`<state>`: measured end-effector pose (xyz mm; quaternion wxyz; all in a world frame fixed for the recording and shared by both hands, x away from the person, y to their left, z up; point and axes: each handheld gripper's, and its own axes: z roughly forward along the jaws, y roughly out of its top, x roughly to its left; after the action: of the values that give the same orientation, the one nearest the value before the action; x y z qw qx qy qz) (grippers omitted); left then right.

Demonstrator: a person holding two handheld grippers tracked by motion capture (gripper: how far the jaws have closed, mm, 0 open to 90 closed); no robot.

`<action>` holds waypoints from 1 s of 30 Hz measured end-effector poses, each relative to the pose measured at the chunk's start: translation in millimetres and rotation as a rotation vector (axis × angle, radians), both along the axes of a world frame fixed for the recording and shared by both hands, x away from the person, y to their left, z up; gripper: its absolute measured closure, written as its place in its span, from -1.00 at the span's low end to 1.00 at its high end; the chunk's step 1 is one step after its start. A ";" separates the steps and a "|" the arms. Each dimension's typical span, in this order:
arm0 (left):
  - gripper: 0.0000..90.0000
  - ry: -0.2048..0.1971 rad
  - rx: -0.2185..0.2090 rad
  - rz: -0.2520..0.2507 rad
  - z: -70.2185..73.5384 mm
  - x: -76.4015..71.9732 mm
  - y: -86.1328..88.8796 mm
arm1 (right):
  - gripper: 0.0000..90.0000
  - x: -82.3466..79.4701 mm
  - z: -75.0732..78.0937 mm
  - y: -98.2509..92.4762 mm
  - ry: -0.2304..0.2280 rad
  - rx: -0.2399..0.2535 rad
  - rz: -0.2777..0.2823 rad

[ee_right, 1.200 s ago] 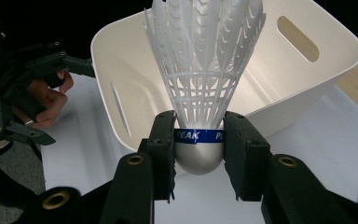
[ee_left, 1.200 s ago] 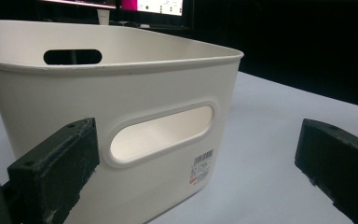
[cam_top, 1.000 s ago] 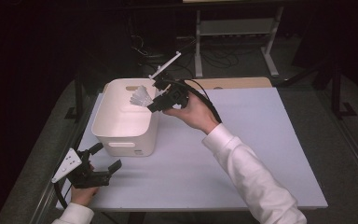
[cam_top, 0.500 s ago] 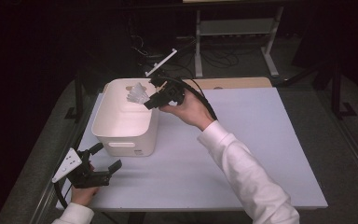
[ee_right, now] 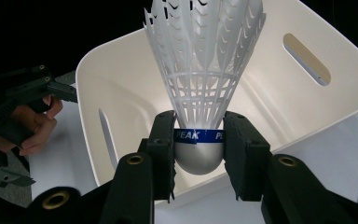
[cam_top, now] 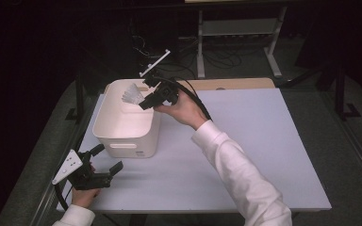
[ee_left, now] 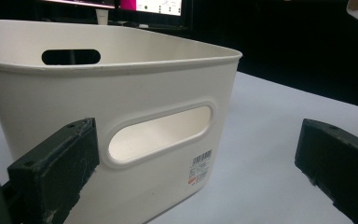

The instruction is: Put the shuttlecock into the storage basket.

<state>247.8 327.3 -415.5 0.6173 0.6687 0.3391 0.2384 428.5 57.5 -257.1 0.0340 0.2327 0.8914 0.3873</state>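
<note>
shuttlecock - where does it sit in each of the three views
High view: shuttlecock upper left of centre, over the white bin's far end, in the right gripper.
Left gripper view: not in it.
Right gripper view: top centre, base clamped between the jaws.
Shared landmark: the bin.

Between your right gripper's matt black jaws sits a shuttlecock with a white plastic lattice skirt, a smooth satin cap and a glossy blue band. Beyond it, the bin looks like smooth, faintly shiny white plastic. Your left gripper's pads look rough and scuffed.
</note>
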 end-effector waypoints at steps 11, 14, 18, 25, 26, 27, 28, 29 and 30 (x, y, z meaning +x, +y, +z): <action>-1.00 0.000 0.000 -0.001 -0.1 -0.1 -0.4 | 0.42 3.5 -3.1 13.6 0.008 0.012 0.010; -1.00 -0.001 0.002 -0.001 -0.1 -0.1 -0.5 | 0.42 5.7 -4.8 18.1 0.016 0.027 0.011; -1.00 0.002 0.010 0.000 0.5 -0.5 0.5 | 0.42 8.1 -9.5 25.7 0.031 0.030 0.017; -1.00 -0.002 0.009 -0.002 0.4 -0.3 1.3 | 0.42 11.8 -17.6 32.9 0.020 0.023 0.025; -1.00 -0.002 0.003 -0.002 0.6 -0.5 0.8 | 0.42 12.2 -18.6 33.9 0.024 0.022 0.027; -1.00 -0.001 0.003 -0.002 0.7 -0.5 0.8 | 0.42 12.5 -19.5 34.8 0.027 0.024 0.025; -1.00 -0.001 0.002 -0.002 0.7 -0.5 0.7 | 0.39 12.7 -20.3 35.6 0.036 0.030 0.024; -1.00 -0.001 0.003 -0.002 0.7 -0.6 0.8 | 0.24 13.5 -21.1 35.7 0.044 0.046 0.034; -1.00 -0.001 0.002 -0.001 0.7 -0.7 0.8 | 0.02 13.8 -21.0 35.5 0.050 0.060 0.034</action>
<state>247.1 328.0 -414.8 0.6169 0.6694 0.3380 0.2390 442.3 93.1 -278.1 -0.0019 0.2282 0.8837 0.4086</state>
